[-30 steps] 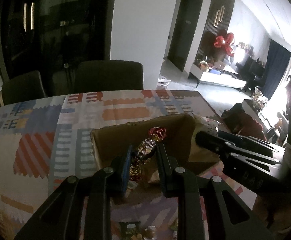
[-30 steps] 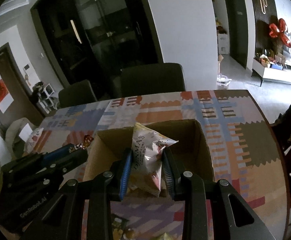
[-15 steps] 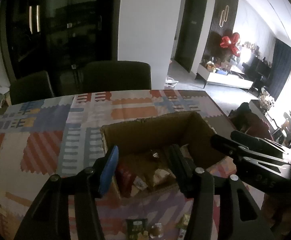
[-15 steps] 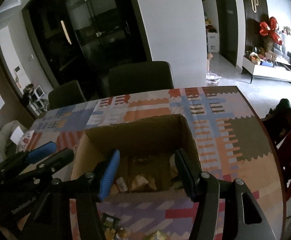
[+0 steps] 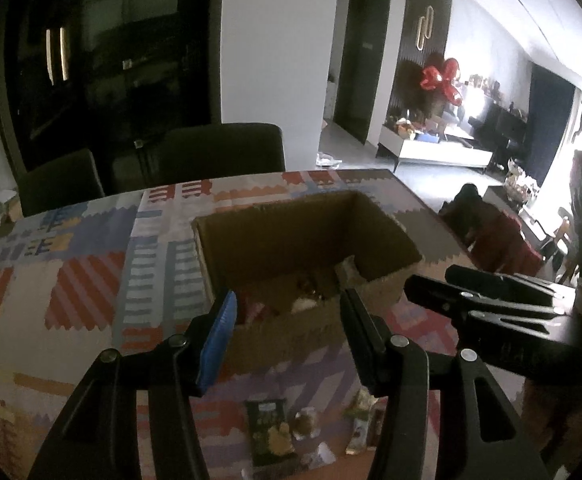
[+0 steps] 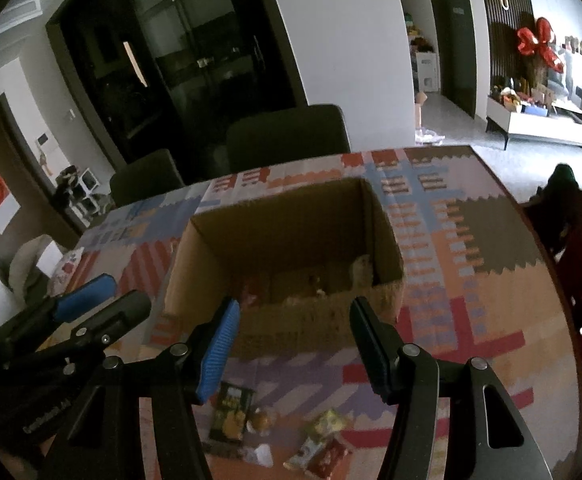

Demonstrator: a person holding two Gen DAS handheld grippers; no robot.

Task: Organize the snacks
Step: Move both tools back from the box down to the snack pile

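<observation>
Both the left gripper (image 5: pixel 287 334) and right gripper (image 6: pixel 293 340) hover with fingers spread, empty. The snack packets (image 6: pixel 231 410) on the desk (image 6: pixel 491 280) look light, crinkly, crushable; pinch a sealed edge gently, then drop into the box (image 6: pixel 287 240).

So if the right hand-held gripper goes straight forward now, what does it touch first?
Probably the cardboard box: the right hand-held gripper, open and empty, points at its near wall, though the distance is unclear.
</observation>
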